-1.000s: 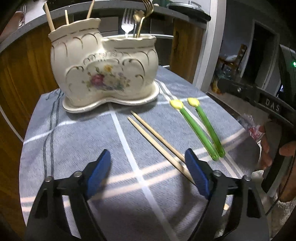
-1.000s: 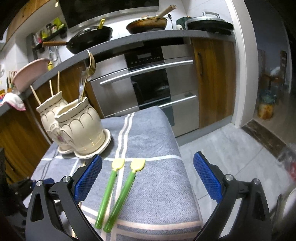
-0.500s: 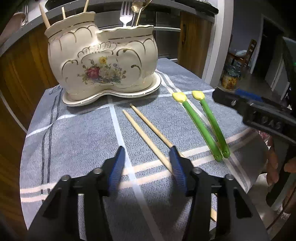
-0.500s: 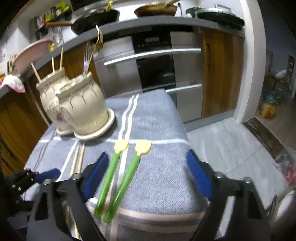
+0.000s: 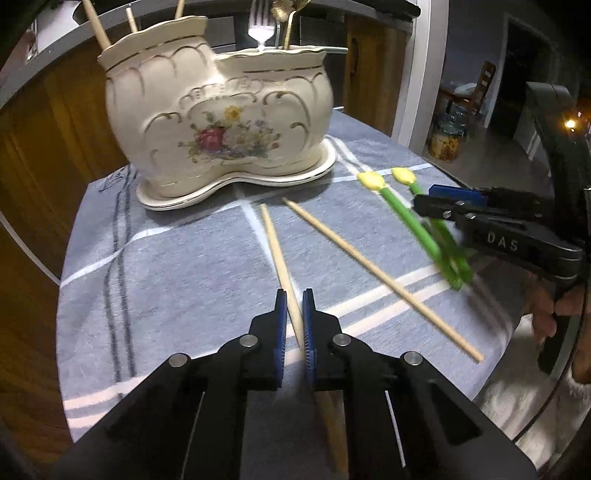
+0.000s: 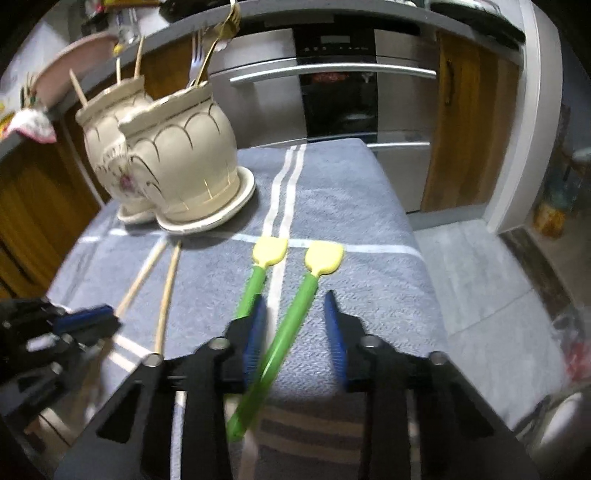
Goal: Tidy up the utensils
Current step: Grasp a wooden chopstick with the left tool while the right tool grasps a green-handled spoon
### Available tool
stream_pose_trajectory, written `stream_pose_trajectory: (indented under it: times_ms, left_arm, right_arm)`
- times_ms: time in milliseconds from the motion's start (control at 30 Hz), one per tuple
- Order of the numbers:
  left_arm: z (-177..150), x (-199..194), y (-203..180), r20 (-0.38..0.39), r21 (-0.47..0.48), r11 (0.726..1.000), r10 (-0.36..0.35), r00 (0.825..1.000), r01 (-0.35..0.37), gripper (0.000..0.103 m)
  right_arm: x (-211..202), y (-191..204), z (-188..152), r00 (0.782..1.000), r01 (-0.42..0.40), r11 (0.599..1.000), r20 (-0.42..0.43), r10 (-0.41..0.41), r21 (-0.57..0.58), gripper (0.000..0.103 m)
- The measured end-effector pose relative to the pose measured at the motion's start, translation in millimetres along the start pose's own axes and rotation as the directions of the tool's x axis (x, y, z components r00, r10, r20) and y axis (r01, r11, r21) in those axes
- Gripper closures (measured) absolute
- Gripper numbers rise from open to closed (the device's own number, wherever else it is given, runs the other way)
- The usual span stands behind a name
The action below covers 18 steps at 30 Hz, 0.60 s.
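Left gripper (image 5: 293,314) clenched on thin, stiff, light chopstick (image 5: 277,254) near thick end; right gripper (image 6: 295,332) was closing around slick green spoon (image 6: 291,317).

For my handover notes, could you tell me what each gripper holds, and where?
Left gripper pinches one chopstick near its thick end. Right gripper is closing around a green spoon's handle, not yet gripping.

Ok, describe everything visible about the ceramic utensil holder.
The ceramic utensil holder is glossy cream, with scalloped ribs, gold trim and a painted flower bouquet. Two joined pots, one taller, stand upright on a matching lobed saucer on the grey striped cloth. Wooden chopsticks stick out of the taller pot, forks out of the other. Neither gripper touches it.
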<state>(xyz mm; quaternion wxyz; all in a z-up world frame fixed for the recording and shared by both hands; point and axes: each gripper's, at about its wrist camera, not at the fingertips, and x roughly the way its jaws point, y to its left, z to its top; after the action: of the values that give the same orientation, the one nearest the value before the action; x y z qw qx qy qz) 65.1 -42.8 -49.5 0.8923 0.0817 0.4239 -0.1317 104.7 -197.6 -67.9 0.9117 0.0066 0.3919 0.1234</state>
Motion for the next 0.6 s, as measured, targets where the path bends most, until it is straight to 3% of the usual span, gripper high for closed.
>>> stream_pose_trajectory:
  times_ms: [133,467,600]
  left_arm:
    - [-3.9,-2.0,10.8,-0.005,-0.003,1.000,0.023,1.000,-0.024,0.095]
    - [-2.2,0.1,15.2,0.008,0.001,1.000,0.011,1.000,-0.011,0.093]
    - [-1.7,1.2,15.5,0.016,0.027,1.000,0.006,1.000,-0.007,0.094]
  right_arm:
    - [-0.6,-0.5,1.5,0.999,0.044,0.999,-0.005,-0.044,-0.022,0.085]
    - [5.9,1.5,7.0,0.998,0.064,0.997,-0.012,-0.064,-0.040,0.085]
    - [6.4,2.4,7.2,0.999,0.044,0.998,-0.010,-0.045,-0.046,0.092]
